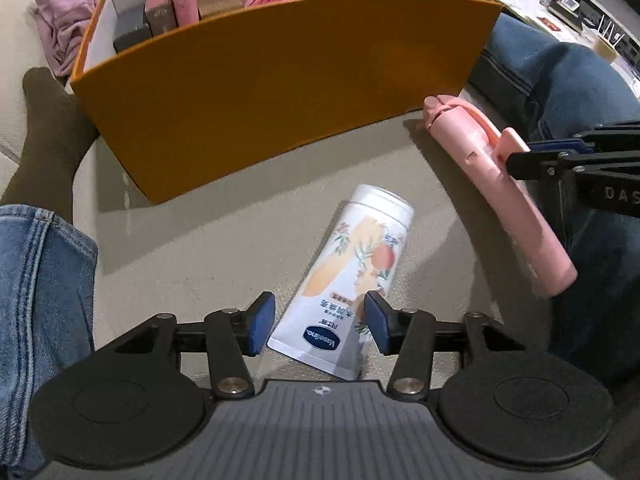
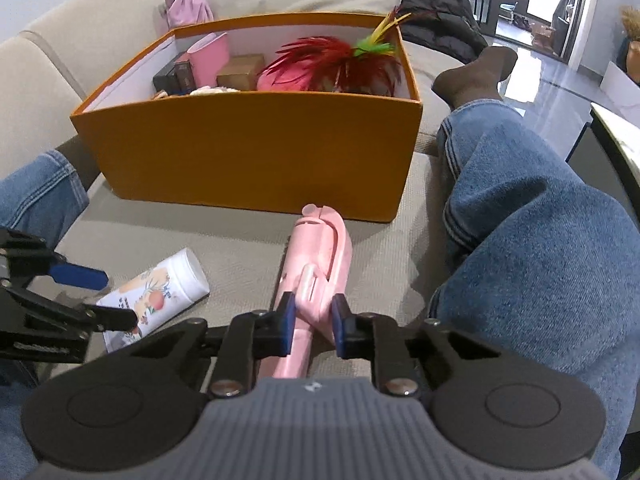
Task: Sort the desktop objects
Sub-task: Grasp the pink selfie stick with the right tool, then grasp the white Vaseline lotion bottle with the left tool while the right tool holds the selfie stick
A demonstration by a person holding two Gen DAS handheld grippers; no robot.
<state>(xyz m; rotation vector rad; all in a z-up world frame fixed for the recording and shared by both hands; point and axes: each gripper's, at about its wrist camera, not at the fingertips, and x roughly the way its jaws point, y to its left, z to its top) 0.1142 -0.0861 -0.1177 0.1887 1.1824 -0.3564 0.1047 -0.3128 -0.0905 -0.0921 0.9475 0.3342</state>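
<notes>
Pink folding gadget point(image 2: 316, 276) is clamped between the right gripper point(image 2: 313, 322) jaws. The left gripper point(image 1: 320, 322) jaws stand released, the lotion tube point(image 1: 352, 276) lying between them.

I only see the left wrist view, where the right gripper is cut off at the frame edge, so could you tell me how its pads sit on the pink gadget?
Observer: The right gripper straddles the pink gadget at its clip, and both blue pads look pressed against it.
Operator: Thank you. Does anything lie behind the orange box's near wall?
Observer: Yes. Inside the orange box, a small cream item lies just behind that wall, left of the red feathers.
</notes>
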